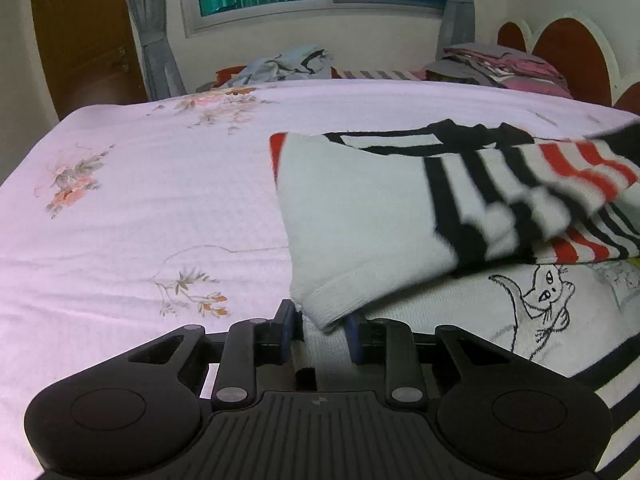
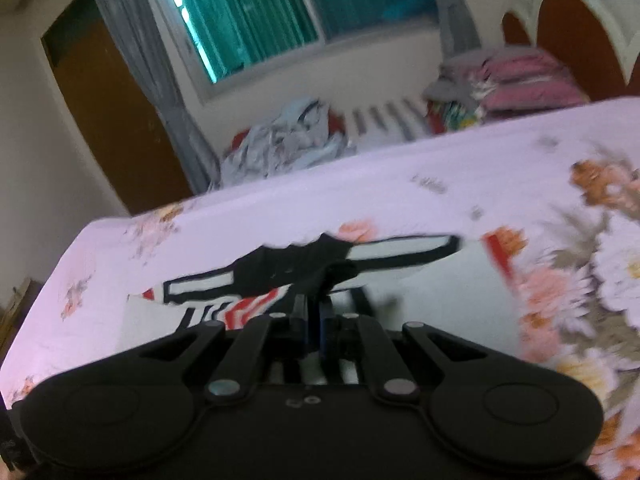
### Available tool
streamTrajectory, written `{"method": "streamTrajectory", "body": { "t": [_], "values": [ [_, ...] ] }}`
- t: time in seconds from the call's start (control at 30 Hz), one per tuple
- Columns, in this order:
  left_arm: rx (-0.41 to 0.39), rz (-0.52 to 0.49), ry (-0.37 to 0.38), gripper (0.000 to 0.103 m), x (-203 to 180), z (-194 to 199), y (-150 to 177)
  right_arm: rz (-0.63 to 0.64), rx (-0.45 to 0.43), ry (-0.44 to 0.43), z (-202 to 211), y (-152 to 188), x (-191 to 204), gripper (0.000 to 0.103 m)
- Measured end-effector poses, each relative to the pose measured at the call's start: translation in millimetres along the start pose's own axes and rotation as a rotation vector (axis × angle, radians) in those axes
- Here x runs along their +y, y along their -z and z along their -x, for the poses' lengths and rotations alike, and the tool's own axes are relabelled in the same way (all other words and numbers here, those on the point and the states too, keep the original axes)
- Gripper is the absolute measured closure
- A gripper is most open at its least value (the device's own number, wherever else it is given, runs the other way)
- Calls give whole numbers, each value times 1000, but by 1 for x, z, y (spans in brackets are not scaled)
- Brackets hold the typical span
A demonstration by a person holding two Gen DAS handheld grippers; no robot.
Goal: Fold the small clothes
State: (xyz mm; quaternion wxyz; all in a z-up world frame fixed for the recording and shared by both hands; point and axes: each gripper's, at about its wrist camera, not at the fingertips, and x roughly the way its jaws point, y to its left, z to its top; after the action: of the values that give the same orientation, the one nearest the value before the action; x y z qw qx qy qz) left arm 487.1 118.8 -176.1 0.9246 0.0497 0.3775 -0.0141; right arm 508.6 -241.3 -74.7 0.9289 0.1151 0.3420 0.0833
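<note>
A small white shirt (image 1: 360, 216) with black and red stripes and a cat drawing lies on the pink floral bedsheet (image 1: 140, 200). One side is folded over, and a striped sleeve hangs blurred above it at the right. My left gripper (image 1: 322, 330) holds the white hem between its blue pads, jaws partly closed on the cloth. My right gripper (image 2: 314, 320) is shut on the shirt's black and striped edge (image 2: 296, 264) and holds it above the bed (image 2: 400, 184). The right wrist view is blurred.
A pile of grey and blue clothes (image 1: 288, 64) lies at the bed's far edge. Folded pink and grey clothes (image 1: 504, 64) are stacked by the red headboard (image 1: 568, 48). A window, curtains and a brown door stand behind.
</note>
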Motion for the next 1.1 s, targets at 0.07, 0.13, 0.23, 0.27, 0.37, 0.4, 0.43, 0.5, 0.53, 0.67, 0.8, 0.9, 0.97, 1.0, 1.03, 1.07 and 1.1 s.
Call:
{"method": "streamTrajectory", "body": {
  "t": [0.07,0.13,0.23,0.27,0.37,0.4,0.43,0.5,0.53,0.67,0.8,0.9,0.97,1.0,1.03,1.07,1.1],
  "values": [
    [4,-6,-2,77,-1,0,-1,-38,86,39,-18,14,-15,98],
    [7,-10,-2,77,0,0,-2,-92,98,39,-22,25,-24,98],
    [17,3,9,77,2,-1,-3,-105,78,25,-17,31,-23,98],
    [19,3,10,77,3,-2,-4,-99,67,21,-14,31,-22,98],
    [23,-1,9,77,2,-2,-5,-87,81,32,-16,36,-25,98],
    [25,-2,9,77,2,-2,-5,-91,100,39,-20,39,-27,98],
    [29,-5,11,77,2,-3,-5,-97,124,45,-25,41,-29,98],
    [44,-8,22,77,4,0,-8,-118,154,47,-30,42,-29,95],
    [47,10,28,76,7,5,-10,-129,134,56,-24,42,-29,89],
    [-60,54,37,75,11,45,-17,-119,37,51,7,28,-31,81],
    [-92,16,78,75,-22,38,-35,-77,55,8,-7,21,-23,83],
    [35,-6,119,75,-43,-1,-30,-60,147,45,-32,29,-21,86],
    [37,-14,115,73,-44,-11,-24,-29,185,97,-42,37,-23,88],
    [55,-10,122,73,-43,-10,-28,-50,179,84,-39,36,-26,88],
    [67,-4,132,73,-41,-8,-32,-64,167,78,-33,33,-28,84],
    [64,-1,140,72,-38,-7,-37,-59,137,77,-28,30,-28,82],
    [47,-6,141,67,-34,-8,-42,-51,108,74,-24,26,-30,79]
  ]
}}
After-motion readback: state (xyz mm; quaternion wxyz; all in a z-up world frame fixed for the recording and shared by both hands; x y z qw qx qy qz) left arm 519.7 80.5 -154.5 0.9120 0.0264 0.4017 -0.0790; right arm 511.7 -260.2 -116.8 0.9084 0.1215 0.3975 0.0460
